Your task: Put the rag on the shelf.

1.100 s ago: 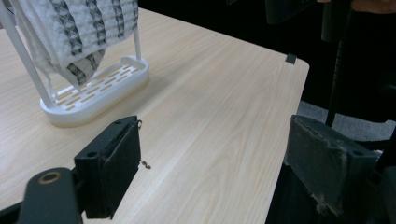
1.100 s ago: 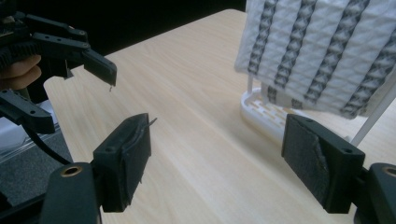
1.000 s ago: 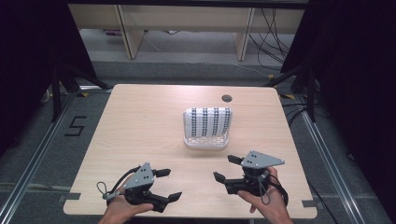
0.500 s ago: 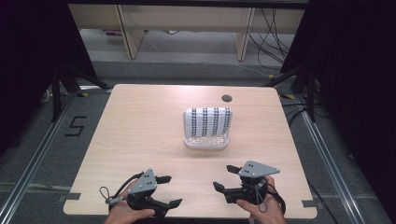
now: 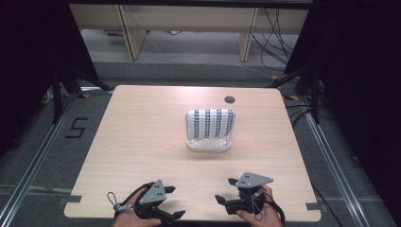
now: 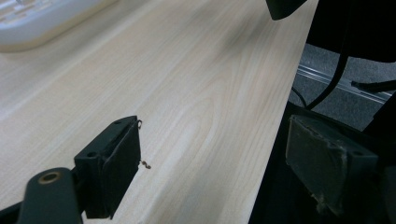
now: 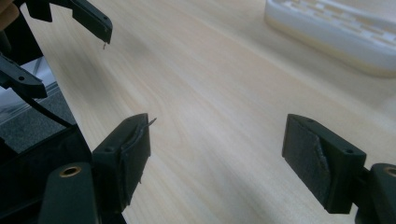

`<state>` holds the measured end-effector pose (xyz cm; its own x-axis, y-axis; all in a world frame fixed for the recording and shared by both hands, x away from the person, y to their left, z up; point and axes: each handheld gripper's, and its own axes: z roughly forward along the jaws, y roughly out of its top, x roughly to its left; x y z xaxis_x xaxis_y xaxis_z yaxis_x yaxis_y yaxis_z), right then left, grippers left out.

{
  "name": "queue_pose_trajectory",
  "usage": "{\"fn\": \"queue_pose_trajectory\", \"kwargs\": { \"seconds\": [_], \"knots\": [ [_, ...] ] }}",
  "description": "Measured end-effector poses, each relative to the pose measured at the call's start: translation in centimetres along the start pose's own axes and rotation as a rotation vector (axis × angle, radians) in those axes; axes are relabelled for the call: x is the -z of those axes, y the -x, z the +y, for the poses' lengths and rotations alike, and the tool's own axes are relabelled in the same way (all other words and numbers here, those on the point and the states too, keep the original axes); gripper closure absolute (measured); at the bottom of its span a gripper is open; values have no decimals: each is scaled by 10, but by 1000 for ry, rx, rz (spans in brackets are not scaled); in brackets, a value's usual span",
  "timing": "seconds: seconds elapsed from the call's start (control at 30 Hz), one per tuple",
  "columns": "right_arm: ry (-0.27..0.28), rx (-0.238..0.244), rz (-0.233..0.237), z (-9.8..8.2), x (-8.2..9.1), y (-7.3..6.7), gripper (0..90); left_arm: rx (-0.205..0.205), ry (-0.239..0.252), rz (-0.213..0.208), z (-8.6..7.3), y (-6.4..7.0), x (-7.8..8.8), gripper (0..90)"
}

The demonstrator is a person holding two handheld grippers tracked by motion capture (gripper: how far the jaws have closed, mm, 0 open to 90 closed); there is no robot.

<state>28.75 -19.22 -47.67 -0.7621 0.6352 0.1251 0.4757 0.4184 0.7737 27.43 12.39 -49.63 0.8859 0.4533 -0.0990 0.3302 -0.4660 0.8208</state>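
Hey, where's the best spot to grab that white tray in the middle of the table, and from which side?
Probably the near rim of the tray, approached from the person's side. It lies flat with its low white edge facing both tongs, which are open at the near table edge. The far part carries black-and-white patterned rows, so a thin rim pinch looks safer.

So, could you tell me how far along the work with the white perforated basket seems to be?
Nothing looks done yet: the white perforated basket with dark striped contents sits untouched mid-table. In hand: nothing. The left gripper and right gripper hover open at the near edge of the pale wooden table. Reaching and grasping are left.
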Motion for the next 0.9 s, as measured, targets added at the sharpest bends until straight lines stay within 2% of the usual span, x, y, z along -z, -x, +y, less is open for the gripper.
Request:
{"fn": "queue_pose_trajectory", "kwargs": {
  "seconds": [0.03, 0.07, 0.1, 0.17, 0.2, 0.23, 0.27, 0.3, 0.6, 0.63, 0.7, 0.77, 0.9],
  "knots": [
    [-18, -4, 1, -3, -3, 1, 247, 23, -4, -1, -2, 0, -3, 174],
    [-18, -4, 1, -3, -3, 1, 247, 23, -4, -1, -2, 0, -3, 174],
    [-21, 4, 7, -4, -6, 1, 247, 3, -9, 0, -3, -2, -4, 174],
    [-42, -12, 8, -7, -8, 1, 247, 19, -16, 10, -4, -3, -5, 174],
    [-42, -3, 6, -8, -11, 2, 247, 22, -4, 5, -5, -3, -7, 174],
    [-42, -3, 6, -8, -11, 2, 247, 30, -20, 4, -5, -4, -6, 174],
    [-47, 9, 2, -9, -11, 3, 246, 22, -12, -1, -5, -5, -7, 174],
    [-56, -4, 0, -10, -12, 3, 245, 26, -14, 2, -6, -4, -7, 174],
    [-67, -3, -2, -11, -14, 4, 243, 25, -18, 5, -6, -5, -7, 174],
    [-65, 2, -2, -11, -14, 4, 243, 38, -18, 5, -6, -5, -7, 174],
    [-56, 1, -4, -11, -14, 4, 243, 22, -30, 9, -6, -6, -6, 174],
    [-56, 2, -4, -11, -14, 4, 242, 38, -17, 6, -6, -5, -7, 174],
    [-62, 7, 7, -11, -14, 4, 241, 35, -22, 7, -6, -5, -7, 174]
  ]
}}
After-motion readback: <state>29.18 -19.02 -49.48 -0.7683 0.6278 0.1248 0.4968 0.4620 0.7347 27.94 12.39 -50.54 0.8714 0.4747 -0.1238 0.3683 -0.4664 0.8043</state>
